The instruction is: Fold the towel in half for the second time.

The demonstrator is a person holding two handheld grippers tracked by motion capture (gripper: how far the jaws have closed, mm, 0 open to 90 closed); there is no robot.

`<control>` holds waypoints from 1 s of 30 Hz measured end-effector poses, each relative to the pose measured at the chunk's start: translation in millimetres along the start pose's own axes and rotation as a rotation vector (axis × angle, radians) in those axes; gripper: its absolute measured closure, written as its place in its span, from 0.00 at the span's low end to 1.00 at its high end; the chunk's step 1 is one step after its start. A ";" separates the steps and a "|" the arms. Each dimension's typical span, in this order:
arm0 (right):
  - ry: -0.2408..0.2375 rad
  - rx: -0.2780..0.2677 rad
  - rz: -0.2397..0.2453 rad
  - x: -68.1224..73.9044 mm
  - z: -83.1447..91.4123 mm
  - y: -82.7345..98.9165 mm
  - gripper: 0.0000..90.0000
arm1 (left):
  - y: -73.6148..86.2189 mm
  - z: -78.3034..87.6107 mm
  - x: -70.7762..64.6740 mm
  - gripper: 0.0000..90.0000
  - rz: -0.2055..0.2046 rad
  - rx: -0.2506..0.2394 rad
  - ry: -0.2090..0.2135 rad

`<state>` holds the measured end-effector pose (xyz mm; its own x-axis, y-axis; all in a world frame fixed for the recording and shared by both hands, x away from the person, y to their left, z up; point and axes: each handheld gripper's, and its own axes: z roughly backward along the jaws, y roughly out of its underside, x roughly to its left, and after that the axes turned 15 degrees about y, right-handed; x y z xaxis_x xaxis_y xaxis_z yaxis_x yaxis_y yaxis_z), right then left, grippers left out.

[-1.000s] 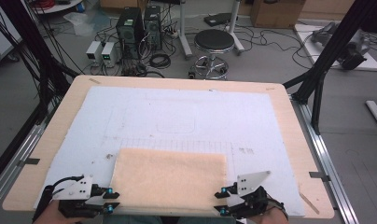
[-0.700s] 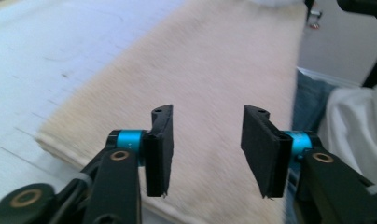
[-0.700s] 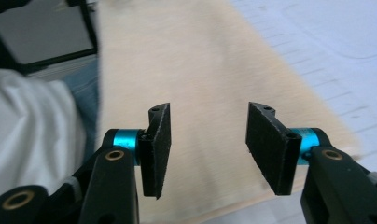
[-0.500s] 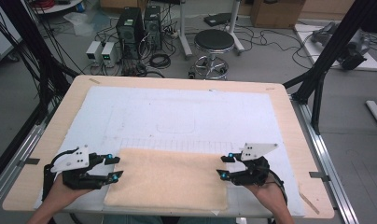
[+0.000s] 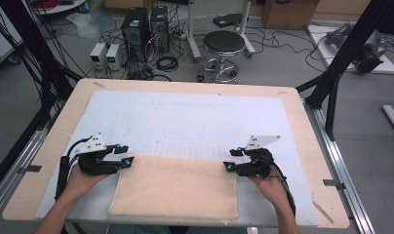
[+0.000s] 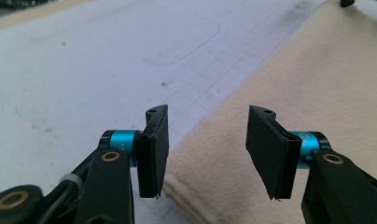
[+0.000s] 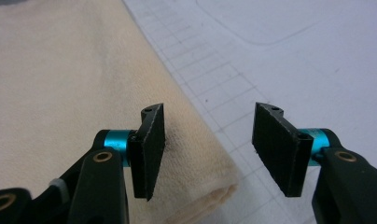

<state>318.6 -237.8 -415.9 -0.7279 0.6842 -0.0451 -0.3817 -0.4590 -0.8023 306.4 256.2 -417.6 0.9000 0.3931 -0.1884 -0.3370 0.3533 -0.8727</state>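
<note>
A cream towel lies flat and folded on the white mat, near the table's front edge. My left gripper is at the towel's far left corner and my right gripper at its far right corner. In the left gripper view the left gripper is open over the towel edge, which shows two layers below the jaws. In the right gripper view the right gripper is open over the towel corner. Both pairs of jaws have just been opening, and no pad presses on the cloth.
The wooden table frames the mat on all sides. Black frame posts stand at the left and right. A round stool and computer boxes with cables are on the floor beyond the far edge.
Both hands have moved from the towel's near corners, away from the person, to its far corners. Their jaws stand wider than before. The towel now lies flat.
</note>
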 end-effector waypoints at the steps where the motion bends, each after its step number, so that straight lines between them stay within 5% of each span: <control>1: -0.008 0.016 -0.005 -0.8 -3.1 1.6 0.49 | 1.8 -1.7 2.5 0.55 0.010 0.006 0.002; 13: -0.066 0.090 -0.033 -3.9 -20.1 18.1 0.55 | 15.6 -18.1 21.7 0.52 0.143 0.086 0.067; 18: -0.089 0.094 -0.051 -6.2 -22.0 20.2 0.59 | 19.2 -20.7 27.1 0.49 0.197 0.074 0.090; 24: -0.128 0.102 -0.079 -7.9 -23.9 21.6 0.68 | 20.0 -19.9 27.7 0.53 0.201 0.070 0.104; 30: -0.143 0.090 -0.043 -6.6 -21.0 20.0 0.82 | 17.9 -18.3 22.2 0.79 0.159 0.079 0.107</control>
<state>327.8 -239.6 -444.2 -0.7811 0.6195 0.0780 -0.4586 -0.4845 -0.7450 325.5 255.7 -445.6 0.8567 0.3581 -0.3713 -0.4938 0.3615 -0.7908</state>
